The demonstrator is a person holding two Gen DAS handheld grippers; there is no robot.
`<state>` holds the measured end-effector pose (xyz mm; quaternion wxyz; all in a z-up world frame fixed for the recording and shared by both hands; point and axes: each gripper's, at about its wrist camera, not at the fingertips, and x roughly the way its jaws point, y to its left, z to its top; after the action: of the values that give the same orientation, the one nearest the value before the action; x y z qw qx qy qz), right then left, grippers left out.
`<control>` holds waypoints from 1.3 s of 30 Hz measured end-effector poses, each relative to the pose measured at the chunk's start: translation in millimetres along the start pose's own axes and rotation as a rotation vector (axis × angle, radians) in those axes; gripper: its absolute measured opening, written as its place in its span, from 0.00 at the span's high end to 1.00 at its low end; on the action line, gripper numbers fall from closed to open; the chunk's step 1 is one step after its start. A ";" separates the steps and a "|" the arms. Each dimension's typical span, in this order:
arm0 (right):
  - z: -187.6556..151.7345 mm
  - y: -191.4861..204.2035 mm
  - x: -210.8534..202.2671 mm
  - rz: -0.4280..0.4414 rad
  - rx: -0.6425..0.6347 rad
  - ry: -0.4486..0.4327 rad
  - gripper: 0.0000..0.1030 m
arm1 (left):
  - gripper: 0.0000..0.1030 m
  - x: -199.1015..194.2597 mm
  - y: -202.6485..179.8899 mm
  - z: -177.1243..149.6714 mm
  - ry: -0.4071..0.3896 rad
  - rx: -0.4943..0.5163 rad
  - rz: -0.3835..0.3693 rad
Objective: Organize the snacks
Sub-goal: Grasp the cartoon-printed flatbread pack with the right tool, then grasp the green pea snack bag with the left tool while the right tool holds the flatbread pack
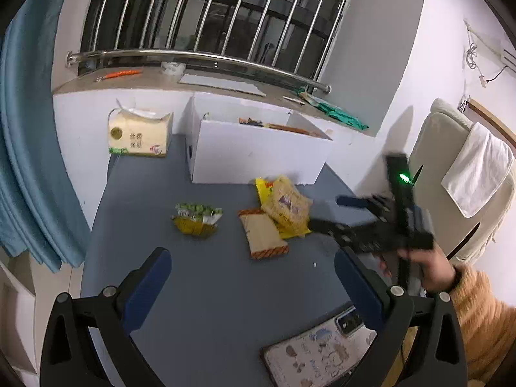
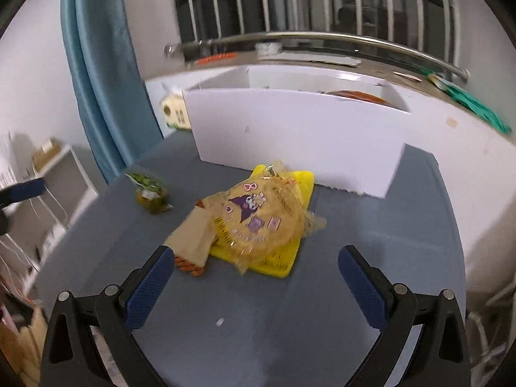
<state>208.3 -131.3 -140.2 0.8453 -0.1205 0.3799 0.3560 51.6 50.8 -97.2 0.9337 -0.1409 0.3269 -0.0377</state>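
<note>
Several snack packs lie on the blue-grey table (image 1: 209, 283). A green-and-yellow pack (image 1: 197, 218) lies at the left. A tan pack with orange ends (image 1: 262, 233) lies beside a clear yellow cartoon-print bag (image 1: 285, 206), which rests on a flat yellow pack (image 1: 262, 188). A white open box (image 1: 258, 148) stands behind them with some snacks inside. My left gripper (image 1: 253, 277) is open and empty, above the near table. My right gripper (image 2: 254, 274) is open and empty, just in front of the cartoon bag (image 2: 258, 216) and the tan pack (image 2: 193, 238). The right gripper also shows blurred in the left wrist view (image 1: 325, 213).
A tissue pack (image 1: 138, 135) stands left of the box. A patterned mat (image 1: 319, 354) with a phone (image 1: 348, 321) lies at the near right table edge. A blue curtain (image 1: 29, 148) hangs left; a window ledge (image 1: 161, 79) with railing is behind. A chair with a towel (image 1: 477, 167) stands right.
</note>
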 end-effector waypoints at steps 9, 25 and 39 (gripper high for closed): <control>22.6 1.5 54.0 -0.012 -0.102 0.095 0.00 | 0.00 0.2 13.9 -19.1 0.031 -0.045 0.010; 14.2 -17.4 46.4 -0.012 -0.014 0.100 0.21 | 0.00 16.9 21.1 -27.4 0.073 -0.059 0.029; -46.0 -29.4 -72.7 0.181 0.283 -0.108 0.21 | 0.00 117.8 48.7 23.9 0.147 0.001 0.153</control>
<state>169.9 -211.3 -120.6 0.8375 0.0537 0.3895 0.3795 157.7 83.9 -164.0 0.9075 -0.1119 0.4043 0.0232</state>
